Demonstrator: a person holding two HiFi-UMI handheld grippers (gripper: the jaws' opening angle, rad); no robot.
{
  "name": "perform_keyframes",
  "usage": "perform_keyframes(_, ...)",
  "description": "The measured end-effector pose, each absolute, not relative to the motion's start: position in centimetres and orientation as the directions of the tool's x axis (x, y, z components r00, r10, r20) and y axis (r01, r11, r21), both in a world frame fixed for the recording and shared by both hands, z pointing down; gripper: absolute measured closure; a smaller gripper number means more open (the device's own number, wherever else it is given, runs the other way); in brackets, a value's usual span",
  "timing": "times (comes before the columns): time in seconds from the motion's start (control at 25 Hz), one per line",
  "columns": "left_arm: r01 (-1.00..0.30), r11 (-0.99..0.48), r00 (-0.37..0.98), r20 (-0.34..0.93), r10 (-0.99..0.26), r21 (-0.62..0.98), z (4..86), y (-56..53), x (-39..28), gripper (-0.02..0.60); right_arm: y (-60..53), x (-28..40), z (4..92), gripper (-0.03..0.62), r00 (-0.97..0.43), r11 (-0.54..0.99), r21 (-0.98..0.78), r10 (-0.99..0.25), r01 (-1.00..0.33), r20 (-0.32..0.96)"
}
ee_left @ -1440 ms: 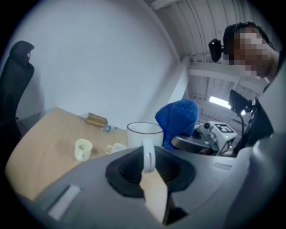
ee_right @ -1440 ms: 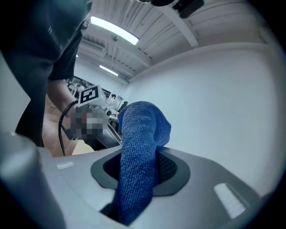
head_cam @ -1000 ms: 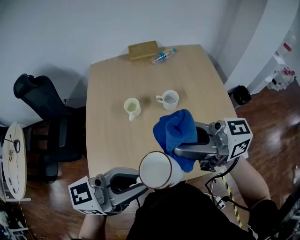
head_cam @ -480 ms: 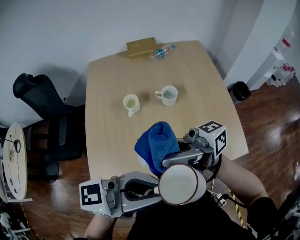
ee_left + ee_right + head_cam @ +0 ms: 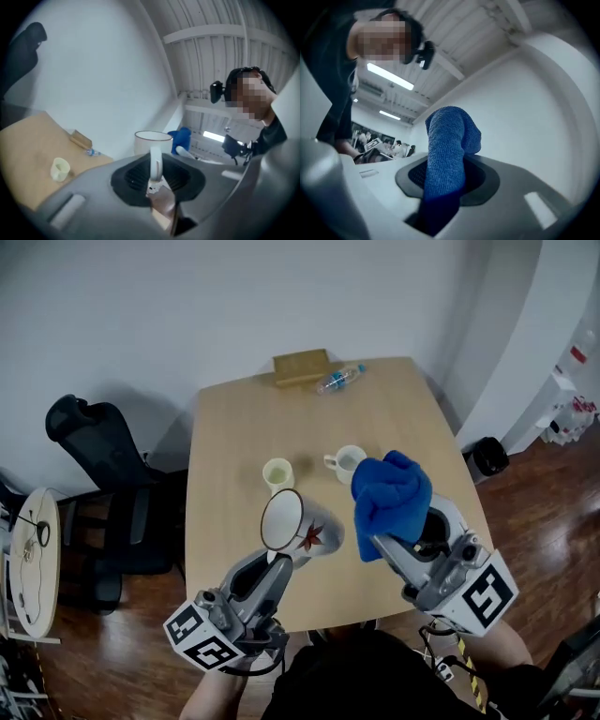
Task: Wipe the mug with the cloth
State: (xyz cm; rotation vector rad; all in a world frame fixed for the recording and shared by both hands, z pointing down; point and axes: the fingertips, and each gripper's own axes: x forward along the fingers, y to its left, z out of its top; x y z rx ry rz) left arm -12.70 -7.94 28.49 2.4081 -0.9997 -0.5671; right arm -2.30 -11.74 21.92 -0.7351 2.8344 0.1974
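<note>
Spanning the view, the bench (image 5: 234, 427) lies beneath both tools. Left tongs (image 5: 277, 566), closed tight on its handle, hold the mug (image 5: 298, 524), which has swung out over the bench, mouth tilted up-left. Right tongs (image 5: 386, 547) pinch the blue cloth (image 5: 391, 491), now just beside the mug, no longer overlapping it (pass probably finished; contact must be remade).

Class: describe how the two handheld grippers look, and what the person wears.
The left gripper and right gripper are smooth grey shells with grey fingers and black ribbed pads. Each carries a white cube with black square markers. A yellow-black striped cable hangs by the right one. The person wears a black top.
</note>
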Motion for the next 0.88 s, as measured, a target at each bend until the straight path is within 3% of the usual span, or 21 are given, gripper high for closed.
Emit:
perform_keyframes(0.12,-0.541,-0.578,0.613,-0.184,-0.768,0.611,28.9,-8.5,-12.6,0.515,-6.7,-6.0,22.9,0.461,-0.898,0.808,0.393,-0.41,-0.44,-0.161)
perform_keyframes(0.24,-0.505,-0.579,0.614,-0.205,-0.762,0.641,28.6,-8.5,-11.7,0.515,-5.1,-8.8,25.2,0.461,-0.899,0.647,0.667,-0.431,-0.368,-0.078)
perform_keyframes(0.32,-0.492,-0.587,0.621,-0.213,-0.755,0.643,28.4,-8.3,-11.1,0.515,-5.0,-9.0,25.6,0.461,-0.89,0.578,0.738,-0.452,-0.349,-0.067)
perform_keyframes(0.4,-0.482,-0.595,0.628,-0.219,-0.747,0.643,28.3,-8.0,-10.9,0.515,-5.2,-8.5,25.0,0.461,-0.892,0.603,0.711,-0.445,-0.36,-0.074)
perform_keyframes(0.52,-0.465,-0.612,0.642,-0.232,-0.73,0.64,28.0,-7.6,-11.1,0.515,-7.2,-6.5,24.5,0.461,-0.9,0.769,0.497,-0.433,-0.402,-0.057)
perform_keyframes(0.64,-0.425,-0.651,0.676,-0.259,-0.69,0.629,27.3,-7.1,-11.1,0.515,-11.5,-4.2,24.4,0.461,-0.899,0.901,0.015,-0.432,-0.434,-0.074)
perform_keyframes(0.76,-0.361,-0.719,0.726,-0.305,-0.616,0.594,26.5,-5.3,-10.0,0.515,-13.7,-3.2,24.2,0.461,-0.934,0.915,-0.369,-0.265,-0.165,-0.241)
perform_keyframes(0.88,-0.258,-0.786,0.768,-0.374,-0.52,0.562,25.0,-3.2,-8.5,0.515,-14.2,-2.7,26.0,0.461,-0.905,0.753,-0.645,-0.176,0.13,-0.388)
